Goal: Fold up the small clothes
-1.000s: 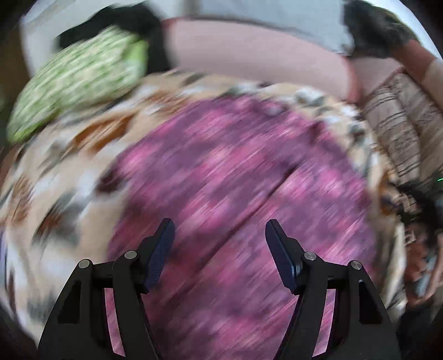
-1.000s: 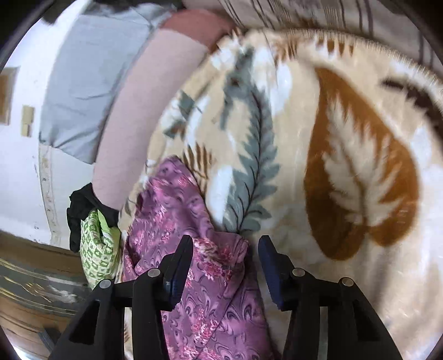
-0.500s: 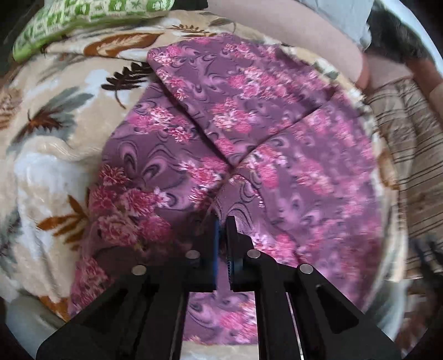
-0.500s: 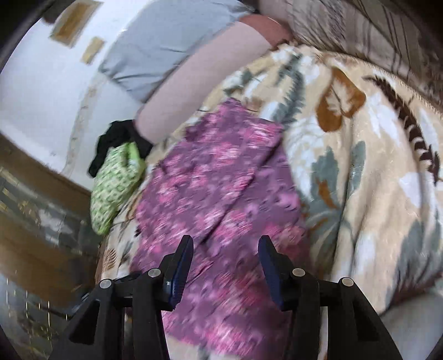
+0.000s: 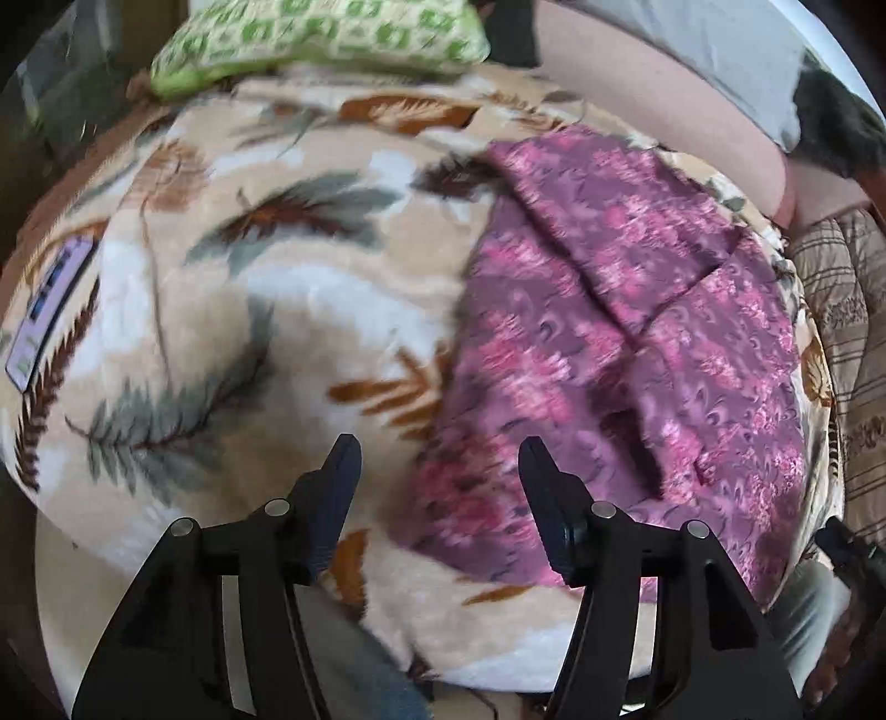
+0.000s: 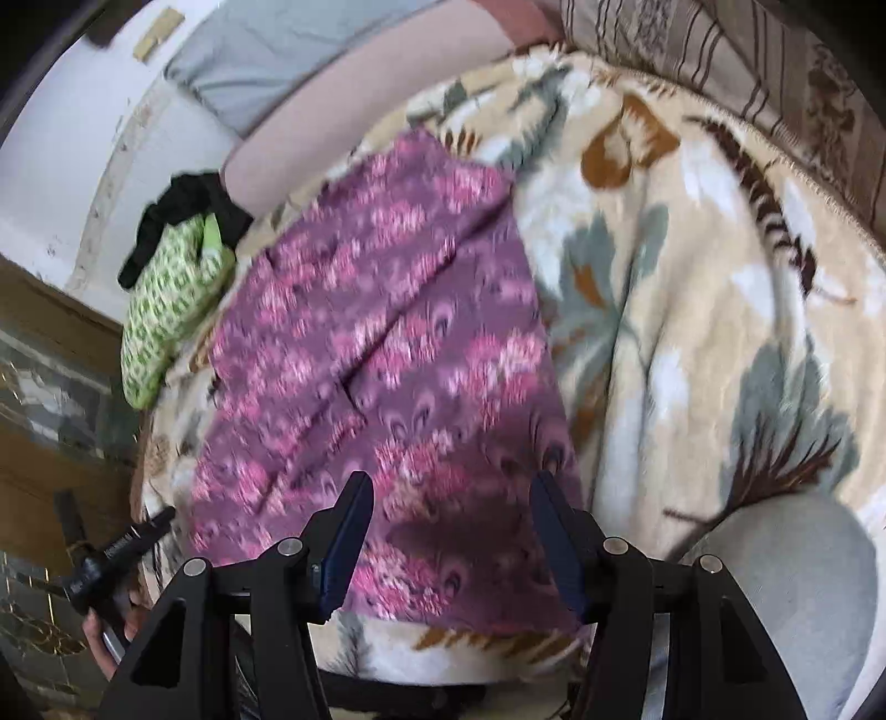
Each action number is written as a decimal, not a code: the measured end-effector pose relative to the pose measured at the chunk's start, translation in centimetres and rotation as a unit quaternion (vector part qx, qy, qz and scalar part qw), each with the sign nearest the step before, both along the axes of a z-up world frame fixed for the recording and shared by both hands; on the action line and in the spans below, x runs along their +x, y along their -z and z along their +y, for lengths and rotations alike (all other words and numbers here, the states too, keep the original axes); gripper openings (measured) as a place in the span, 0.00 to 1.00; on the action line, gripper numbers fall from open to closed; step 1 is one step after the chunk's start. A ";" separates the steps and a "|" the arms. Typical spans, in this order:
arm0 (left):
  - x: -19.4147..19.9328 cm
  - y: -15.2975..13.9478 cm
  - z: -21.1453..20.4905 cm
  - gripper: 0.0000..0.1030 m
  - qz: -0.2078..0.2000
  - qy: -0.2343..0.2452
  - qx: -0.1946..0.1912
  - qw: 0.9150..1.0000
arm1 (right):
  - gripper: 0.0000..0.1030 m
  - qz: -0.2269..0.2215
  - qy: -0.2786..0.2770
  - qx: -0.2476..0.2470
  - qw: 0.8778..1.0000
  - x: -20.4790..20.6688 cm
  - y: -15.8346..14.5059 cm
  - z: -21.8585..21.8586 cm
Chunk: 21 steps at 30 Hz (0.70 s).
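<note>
Garment (image 5: 626,343), purple floral, lies partly folded and flat on the leaf-print blanket (image 5: 266,288) so its edges stay reachable; left gripper (image 5: 437,476) and right gripper (image 6: 451,515) hover above, jaws opening, grasping nothing.

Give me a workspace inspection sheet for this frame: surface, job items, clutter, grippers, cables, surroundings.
Surface: leaf-print blanket, rumpled, covering the whole work area.
Job's things: purple floral garment lying partly folded on the blanket, one flap laid over the rest.
Clutter: green patterned cloth at the blanket's far edge, with a black cloth beside it.
Grippers: left gripper jaws opening, nothing pinched, over the garment's near edge; right gripper jaws opening, above the garment, nothing pinched.
Cables: nothing seen.
Surroundings: striped cushion beside the blanket, white wall and grey pillow behind.
</note>
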<state>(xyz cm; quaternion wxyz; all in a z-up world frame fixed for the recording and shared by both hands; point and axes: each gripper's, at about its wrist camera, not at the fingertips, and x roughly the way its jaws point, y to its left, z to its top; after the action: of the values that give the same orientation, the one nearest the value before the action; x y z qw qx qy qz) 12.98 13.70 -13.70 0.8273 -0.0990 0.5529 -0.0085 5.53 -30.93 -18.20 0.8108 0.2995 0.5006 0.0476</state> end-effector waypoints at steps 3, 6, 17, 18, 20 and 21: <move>0.5 1.0 0.0 0.57 0.019 0.004 -0.008 1.000 | 0.55 0.022 -0.003 -0.010 1.000 0.3 0.7 0.1; 1.6 2.5 -0.3 0.57 0.040 -0.003 -0.019 0.999 | 0.55 0.043 0.011 -0.037 0.998 0.6 1.3 -0.7; 2.1 4.0 -2.2 0.23 0.063 0.028 0.007 0.998 | 0.48 0.123 0.002 -0.087 0.989 2.6 4.6 -0.7; 2.2 4.0 -2.2 0.23 0.066 0.030 0.012 0.997 | 0.48 0.118 -0.004 -0.090 0.989 2.7 4.4 -0.5; 2.1 3.9 -2.5 0.24 0.069 0.030 0.016 0.997 | 0.43 0.106 0.003 -0.082 0.991 2.4 3.8 -0.6; 2.2 3.9 -2.7 0.24 0.070 0.029 0.016 0.997 | 0.43 0.098 0.011 -0.070 0.993 2.1 3.4 -0.8</move>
<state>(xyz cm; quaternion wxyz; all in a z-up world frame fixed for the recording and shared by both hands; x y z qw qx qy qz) 15.16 11.04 -17.58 0.7872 -0.0706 0.6125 -0.0168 7.66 -31.77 -21.62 0.7775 0.2506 0.5763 -0.0257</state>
